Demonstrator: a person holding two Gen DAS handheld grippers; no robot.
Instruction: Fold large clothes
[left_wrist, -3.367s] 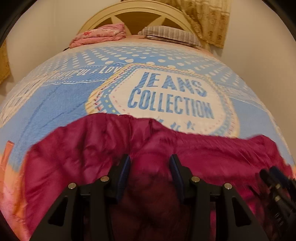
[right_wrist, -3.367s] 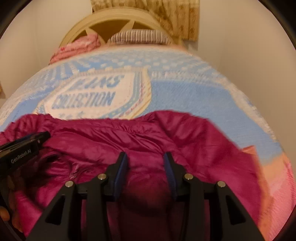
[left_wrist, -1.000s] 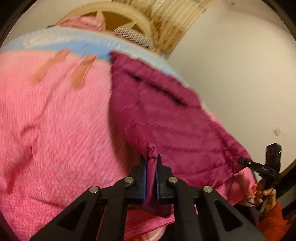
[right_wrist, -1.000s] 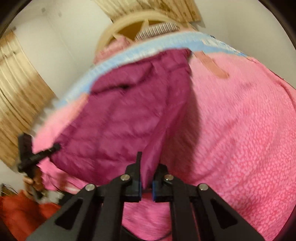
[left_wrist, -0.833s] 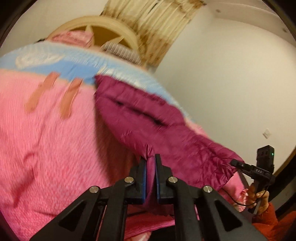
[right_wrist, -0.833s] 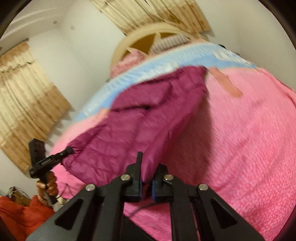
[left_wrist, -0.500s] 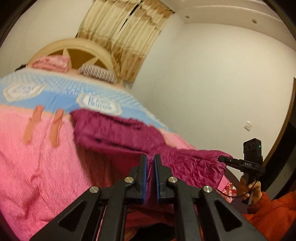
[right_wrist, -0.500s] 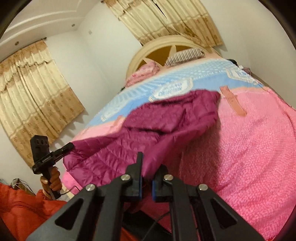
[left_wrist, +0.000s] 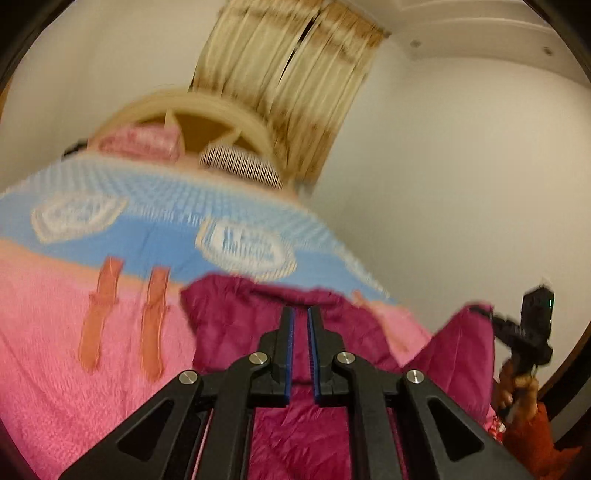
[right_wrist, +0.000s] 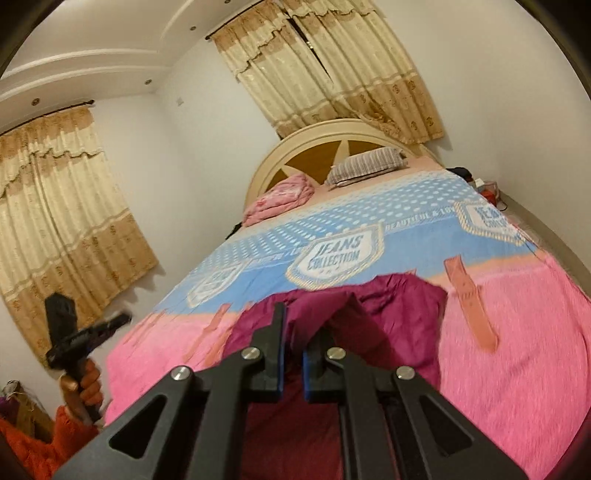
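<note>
**Barely begun: jacket raised off the bed, no fold laid yet**

Clearly the work is at an early stage. The large magenta quilted puffer jacket is held by one edge between both tools, its near part raised above the pink-and-blue printed bedspread at the near end of the bed, while its far part appears to rest on the cover just short of the blue band. The left gripper has its jaws drawn almost together, with the magenta fabric filling the narrow slot between the blue pads, so it reads as pinching the jacket's edge. The right gripper is likewise nearly closed on a thin layer of the same cloth, which bunches up between and beyond its fingers.

Nothing in either view shows a finished crease: the garment hangs in loose, uneven swells, and the left-wrist view is too blurred to tell sleeves from body. Judging by that, the jacket probably needs to be spread flat, its sleeves brought in, and the body doubled over. The striped pillow and pink bundle at the far headboard lie well apart from it.
</note>
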